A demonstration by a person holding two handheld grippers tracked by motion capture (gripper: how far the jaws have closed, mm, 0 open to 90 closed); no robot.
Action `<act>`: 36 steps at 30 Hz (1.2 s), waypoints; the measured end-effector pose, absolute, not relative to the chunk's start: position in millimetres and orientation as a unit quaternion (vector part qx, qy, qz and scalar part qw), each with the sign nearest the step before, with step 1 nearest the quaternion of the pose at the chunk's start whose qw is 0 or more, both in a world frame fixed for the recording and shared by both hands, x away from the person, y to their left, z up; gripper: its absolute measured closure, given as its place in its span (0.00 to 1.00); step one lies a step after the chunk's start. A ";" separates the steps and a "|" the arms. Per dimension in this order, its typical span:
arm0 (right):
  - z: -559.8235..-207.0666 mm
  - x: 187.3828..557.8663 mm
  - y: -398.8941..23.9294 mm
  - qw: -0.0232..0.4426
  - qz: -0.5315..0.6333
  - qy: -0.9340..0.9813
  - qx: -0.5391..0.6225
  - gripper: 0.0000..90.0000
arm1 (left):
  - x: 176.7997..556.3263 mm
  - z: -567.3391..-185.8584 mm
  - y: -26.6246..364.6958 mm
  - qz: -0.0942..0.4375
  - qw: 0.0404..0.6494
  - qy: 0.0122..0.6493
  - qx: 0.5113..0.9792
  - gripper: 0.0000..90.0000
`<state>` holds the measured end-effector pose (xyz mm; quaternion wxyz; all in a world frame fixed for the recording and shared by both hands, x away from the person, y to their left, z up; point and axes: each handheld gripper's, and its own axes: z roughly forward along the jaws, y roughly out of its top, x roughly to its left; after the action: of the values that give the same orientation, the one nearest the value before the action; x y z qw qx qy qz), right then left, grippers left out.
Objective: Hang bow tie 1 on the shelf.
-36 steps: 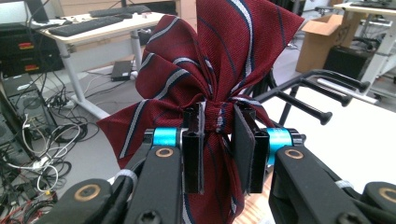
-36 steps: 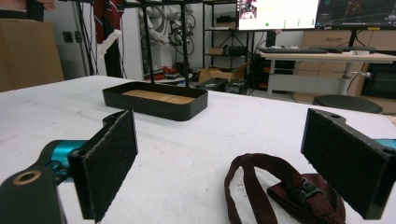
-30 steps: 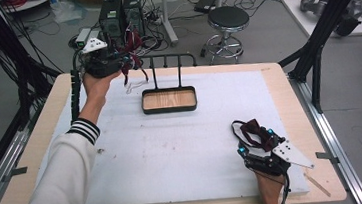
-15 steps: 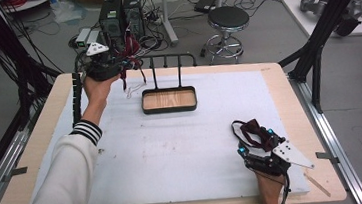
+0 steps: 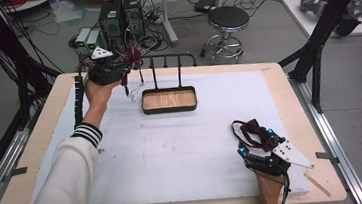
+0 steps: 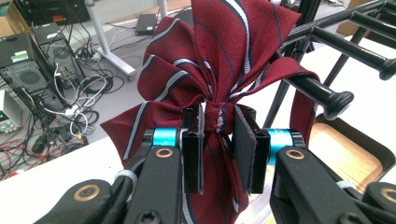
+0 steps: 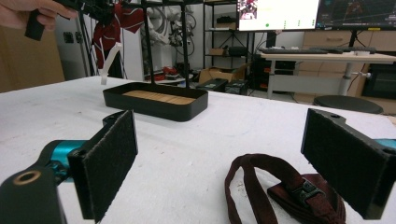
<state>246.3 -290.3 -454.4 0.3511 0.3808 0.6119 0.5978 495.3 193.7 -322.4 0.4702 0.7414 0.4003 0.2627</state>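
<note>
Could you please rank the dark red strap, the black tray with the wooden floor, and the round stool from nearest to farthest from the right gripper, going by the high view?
From the right gripper:
1. Dark red strap, lying on the white mat right at its open jaws.
2. Black tray, mid-table, beyond and to the left.
3. Round stool, on the floor past the table's far edge.
</note>
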 end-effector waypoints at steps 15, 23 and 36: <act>-454.4 246.2 -290.4 0.351 0.598 0.612 0.381 0.11 | 493.4 -319.9 194.4 0.259 0.477 0.393 0.742 0.81; -454.4 246.1 -290.3 0.351 0.598 0.612 0.381 0.11 | 493.8 -320.7 194.3 0.259 0.474 0.394 0.744 0.61; -454.4 246.1 -290.3 0.352 0.597 0.612 0.381 0.11 | 482.8 -325.2 216.3 0.260 0.496 0.376 0.738 0.24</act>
<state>246.1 -290.3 -454.4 0.3521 0.3807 0.6117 0.5974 482.8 216.3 -325.2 0.4962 0.7383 0.3759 0.2596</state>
